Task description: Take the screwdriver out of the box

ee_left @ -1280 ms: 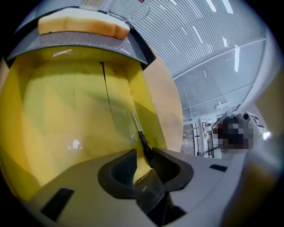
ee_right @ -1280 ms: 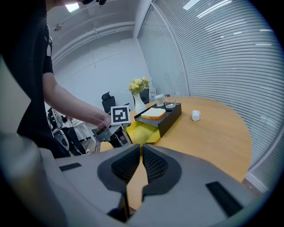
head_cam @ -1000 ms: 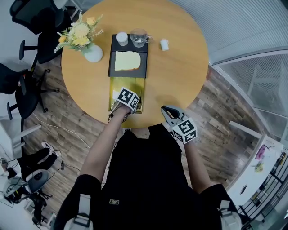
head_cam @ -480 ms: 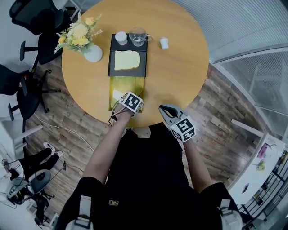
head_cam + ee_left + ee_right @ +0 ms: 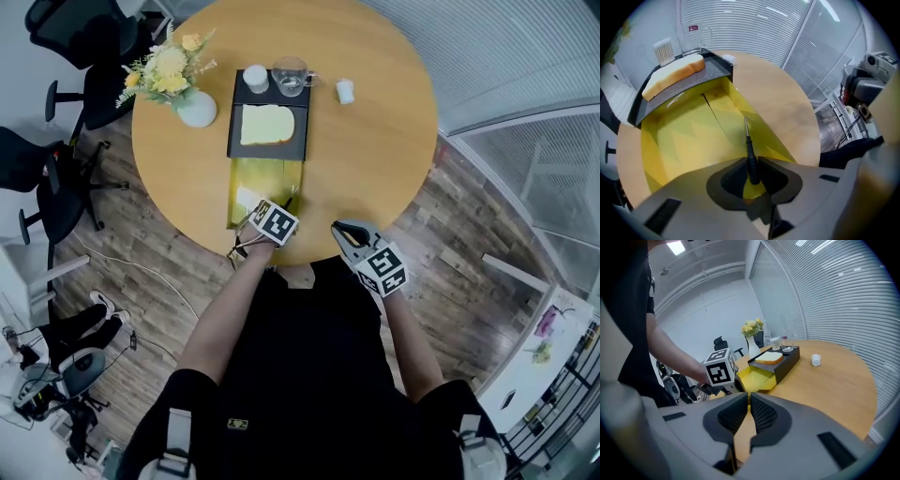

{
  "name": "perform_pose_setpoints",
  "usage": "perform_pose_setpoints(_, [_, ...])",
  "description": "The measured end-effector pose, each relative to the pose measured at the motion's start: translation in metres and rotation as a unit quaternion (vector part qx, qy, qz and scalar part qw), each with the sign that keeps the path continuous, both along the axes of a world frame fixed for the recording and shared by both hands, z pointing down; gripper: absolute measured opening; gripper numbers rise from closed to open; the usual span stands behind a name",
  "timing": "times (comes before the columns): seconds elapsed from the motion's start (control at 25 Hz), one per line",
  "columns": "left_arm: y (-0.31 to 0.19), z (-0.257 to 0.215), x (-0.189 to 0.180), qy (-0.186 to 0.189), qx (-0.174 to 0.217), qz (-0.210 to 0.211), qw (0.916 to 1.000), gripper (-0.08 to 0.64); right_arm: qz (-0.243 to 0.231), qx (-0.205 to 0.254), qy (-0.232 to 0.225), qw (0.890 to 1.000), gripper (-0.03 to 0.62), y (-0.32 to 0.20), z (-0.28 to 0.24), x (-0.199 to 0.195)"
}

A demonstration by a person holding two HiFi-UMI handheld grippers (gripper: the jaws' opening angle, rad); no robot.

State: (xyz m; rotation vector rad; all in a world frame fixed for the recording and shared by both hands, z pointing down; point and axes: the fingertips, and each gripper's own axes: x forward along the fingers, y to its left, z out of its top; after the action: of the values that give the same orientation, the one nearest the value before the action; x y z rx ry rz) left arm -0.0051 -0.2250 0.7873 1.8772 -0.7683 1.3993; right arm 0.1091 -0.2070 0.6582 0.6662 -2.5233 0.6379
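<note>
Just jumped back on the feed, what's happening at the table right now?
The person's left gripper reaches down into the open yellow box on the round table. Its jaws have just been closing and now pinch the black handle of the screwdriver, not yet lifted out. The right gripper, jaws shut and empty, is held at the table's near edge.

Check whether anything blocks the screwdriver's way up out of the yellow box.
Nothing visible does. The left gripper has just been closing its jaws on the handle of the screwdriver, and the yellow box is open on top.
</note>
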Motion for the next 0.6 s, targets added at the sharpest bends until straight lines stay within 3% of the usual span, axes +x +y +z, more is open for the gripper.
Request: perform_pose_setpoints(0.6, [-0.005, -0.017, -0.006, 0.041, 0.008, -0.043, 0.9982, 0.069, -0.033, 0.012, -0.008, 0.999, 0.011, -0.005, -0.009, -0.009])
